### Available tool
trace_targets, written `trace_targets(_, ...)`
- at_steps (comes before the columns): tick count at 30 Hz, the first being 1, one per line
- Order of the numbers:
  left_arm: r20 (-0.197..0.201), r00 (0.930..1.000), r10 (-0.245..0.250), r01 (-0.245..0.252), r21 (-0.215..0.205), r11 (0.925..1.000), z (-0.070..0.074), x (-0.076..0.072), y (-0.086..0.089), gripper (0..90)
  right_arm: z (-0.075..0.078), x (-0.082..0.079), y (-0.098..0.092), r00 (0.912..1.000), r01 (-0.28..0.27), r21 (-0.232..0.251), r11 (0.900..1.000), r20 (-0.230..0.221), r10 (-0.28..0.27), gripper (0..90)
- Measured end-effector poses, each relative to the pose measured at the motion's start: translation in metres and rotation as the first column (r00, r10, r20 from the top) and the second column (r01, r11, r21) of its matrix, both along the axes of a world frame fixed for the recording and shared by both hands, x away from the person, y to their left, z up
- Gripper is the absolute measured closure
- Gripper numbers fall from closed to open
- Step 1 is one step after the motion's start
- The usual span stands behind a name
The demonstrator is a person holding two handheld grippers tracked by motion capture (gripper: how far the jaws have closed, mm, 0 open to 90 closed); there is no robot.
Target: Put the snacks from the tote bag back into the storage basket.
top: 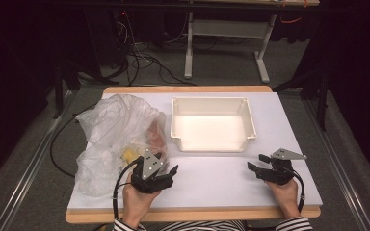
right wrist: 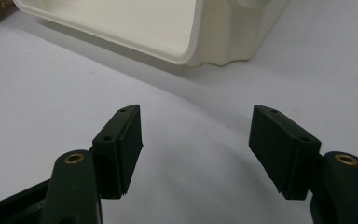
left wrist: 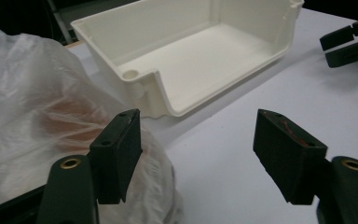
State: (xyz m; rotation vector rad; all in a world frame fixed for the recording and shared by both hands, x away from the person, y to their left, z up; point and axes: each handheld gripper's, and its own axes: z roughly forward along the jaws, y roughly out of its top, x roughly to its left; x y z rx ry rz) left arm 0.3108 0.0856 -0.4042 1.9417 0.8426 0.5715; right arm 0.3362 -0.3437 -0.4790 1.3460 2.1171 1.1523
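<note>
My left gripper [left wrist: 198, 156] has its 2 black jaws spread wide with nothing between them; the crumpled clear plastic bag [left wrist: 32, 116], with something reddish inside, lies just beside my left-hand jaw, whether touching I cannot tell. Ahead of both jaws sits the cream rectangular plastic bin [left wrist: 186, 51] on the white table [left wrist: 233, 163]. My right gripper [right wrist: 196, 156] is also wide open and empty, bin [right wrist: 135, 23] just ahead.

Dim room, dark surround. Grey carpeted floor [top: 24, 183] with metal rails [top: 29, 168] either side. White-framed desk [top: 226, 29] behind, black cables [top: 139, 60] loose beneath. Wood-edged table [top: 188, 89], white top.
</note>
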Motion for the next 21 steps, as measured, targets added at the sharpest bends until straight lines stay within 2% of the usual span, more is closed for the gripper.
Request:
trace_targets(2, -0.002, 1.0000, 0.006, -0.006, -0.007, 1.0000, 0.001, 0.002, 0.003, 30.5, 0.000, 0.000, 0.000, 1.0000, 0.001, 0.002, 1.000, 0.001, -0.001, 35.2)
trace_targets(6, -0.034, 0.9991, 0.025, -0.025, -0.015, 0.9996, 0.004, 0.011, 0.016, 25.6, 0.000, 0.000, -0.001, 1.0000, 0.004, 0.002, 1.000, 0.000, -0.004, 35.2)
trace_targets(7, -0.052, 0.9981, 0.032, -0.033, -0.019, 0.9993, 0.004, 0.016, 0.023, 24.6, 0.000, -0.001, -0.001, 1.0000, 0.004, 0.002, 1.000, 0.006, -0.004, 35.5)
trace_targets(8, -0.052, 0.9981, 0.032, -0.033, -0.019, 0.9993, 0.004, 0.016, 0.023, 23.2, 0.000, -0.001, -0.001, 1.0000, 0.004, 0.002, 1.000, 0.006, -0.004, 35.5)
trace_targets(9, -0.077, 0.9964, 0.036, -0.038, -0.026, 0.9989, 0.002, 0.022, 0.032, 22.0, 0.000, 0.000, -0.001, 1.0000, 0.002, 0.001, 1.000, 0.005, -0.002, 35.4)
trace_targets(13, -0.081, 0.9953, 0.054, -0.055, -0.012, 0.9984, 0.000, 0.026, 0.041, 19.3, 0.000, 0.000, -0.001, 1.0000, 0.002, 0.007, 1.000, 0.003, -0.002, 35.4)
trace_targets(17, -0.129, 0.9900, 0.056, -0.056, 0.005, 0.9984, -0.008, 0.038, 0.058, 14.8, 0.000, 0.000, -0.001, 1.0000, 0.006, 0.011, 1.000, -0.001, -0.006, 35.2)
trace_targets(20, -0.138, 0.9884, 0.063, -0.061, 0.020, 0.9979, -0.014, 0.041, 0.064, 14.6, 0.000, 0.001, -0.001, 1.0000, 0.001, 0.011, 1.000, -0.002, -0.001, 35.1)
trace_targets(21, -0.159, 0.9850, 0.068, -0.068, 0.007, 0.9977, -0.020, 0.043, 0.071, 14.5, 0.000, 0.001, -0.001, 1.0000, 0.003, 0.012, 1.000, -0.006, -0.002, 35.1)
